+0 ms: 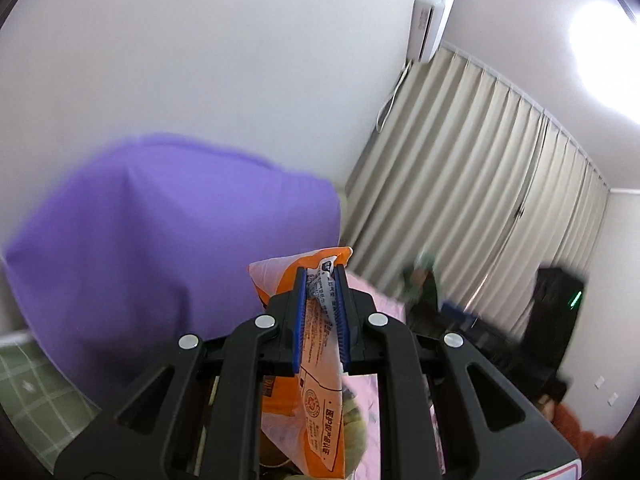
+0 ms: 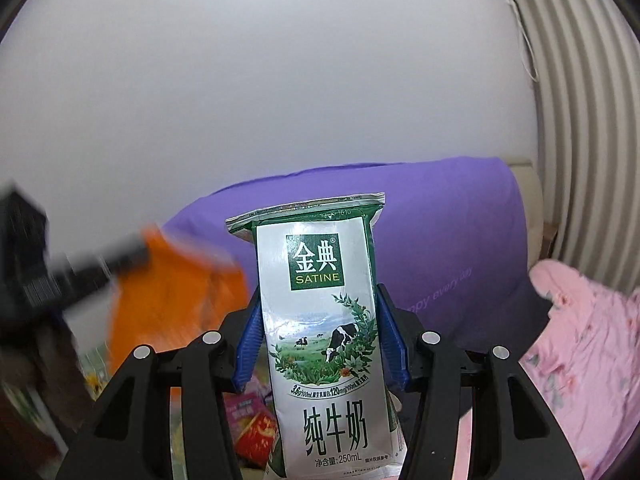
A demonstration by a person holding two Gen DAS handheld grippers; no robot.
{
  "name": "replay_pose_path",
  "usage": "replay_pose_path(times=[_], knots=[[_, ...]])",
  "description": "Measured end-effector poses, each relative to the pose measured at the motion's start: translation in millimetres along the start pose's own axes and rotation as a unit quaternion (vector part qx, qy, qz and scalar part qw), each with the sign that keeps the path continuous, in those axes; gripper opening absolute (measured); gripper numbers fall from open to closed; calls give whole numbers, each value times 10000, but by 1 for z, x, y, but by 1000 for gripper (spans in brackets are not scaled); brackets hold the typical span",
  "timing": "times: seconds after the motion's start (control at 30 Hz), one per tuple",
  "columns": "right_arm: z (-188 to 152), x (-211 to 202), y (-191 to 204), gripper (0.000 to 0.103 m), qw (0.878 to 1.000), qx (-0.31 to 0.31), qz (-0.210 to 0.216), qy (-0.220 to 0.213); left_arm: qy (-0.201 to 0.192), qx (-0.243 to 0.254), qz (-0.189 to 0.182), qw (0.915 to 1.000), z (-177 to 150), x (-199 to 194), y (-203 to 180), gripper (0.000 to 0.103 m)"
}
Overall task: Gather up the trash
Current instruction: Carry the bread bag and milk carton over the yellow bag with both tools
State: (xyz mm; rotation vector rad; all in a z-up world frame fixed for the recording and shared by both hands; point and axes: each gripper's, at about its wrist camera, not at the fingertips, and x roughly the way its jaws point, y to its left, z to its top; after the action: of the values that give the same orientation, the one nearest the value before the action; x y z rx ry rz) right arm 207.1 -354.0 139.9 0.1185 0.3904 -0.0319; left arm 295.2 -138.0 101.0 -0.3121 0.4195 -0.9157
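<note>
Milk carton (image 2: 326,332), Satine 250 mL, sits clamped in the right gripper (image 2: 322,344), blue pads (image 2: 250,346) pressing both narrow sides. Long axis runs along the fingers; sealed top end points away from the camera, toward the purple pillow (image 2: 448,232) behind it, label upright and facing the lens. Orange wrapper (image 1: 320,344) is pinched flat in the left gripper (image 1: 322,316), pads nearly closed on it. Its long axis also follows the fingers, one crumpled end beyond the tips, the printed end trailing down toward the camera. In the right wrist view the wrapper appears blurred, left of the pillow. Pink bedding (image 2: 580,344) lies right of the pillow; curtain (image 1: 480,184) behind.
</note>
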Motion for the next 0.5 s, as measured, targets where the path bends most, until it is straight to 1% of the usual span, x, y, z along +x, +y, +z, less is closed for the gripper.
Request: replay_pose_path(times=[0.03, 0.1, 0.17, 0.23, 0.3, 0.4, 0.5], knots=[[1, 13, -2, 49, 9999, 96, 60, 13, 172, 6, 70, 9998, -10, 10, 5, 13], [-2, 27, -4, 49, 9995, 227, 195, 43, 593, 44, 333, 9977, -36, 32, 19, 13], [-8, 47, -5, 49, 9987, 327, 374, 136, 934, 39, 569, 9940, -59, 40, 32, 13], [-19, 72, 3, 49, 9975, 358, 519, 325, 1118, 124, 784, 9906, -72, 43, 40, 11], [-29, 91, 9, 49, 9961, 370, 617, 505, 1218, 136, 898, 9884, -77, 43, 46, 9], [-49, 117, 18, 49, 9922, 346, 735, 941, 1319, 103, 1063, 9855, -80, 39, 58, 8], [-69, 117, 24, 49, 9905, 184, 631, 1205, 1329, 108, 1089, 9851, -80, 38, 60, 8]])
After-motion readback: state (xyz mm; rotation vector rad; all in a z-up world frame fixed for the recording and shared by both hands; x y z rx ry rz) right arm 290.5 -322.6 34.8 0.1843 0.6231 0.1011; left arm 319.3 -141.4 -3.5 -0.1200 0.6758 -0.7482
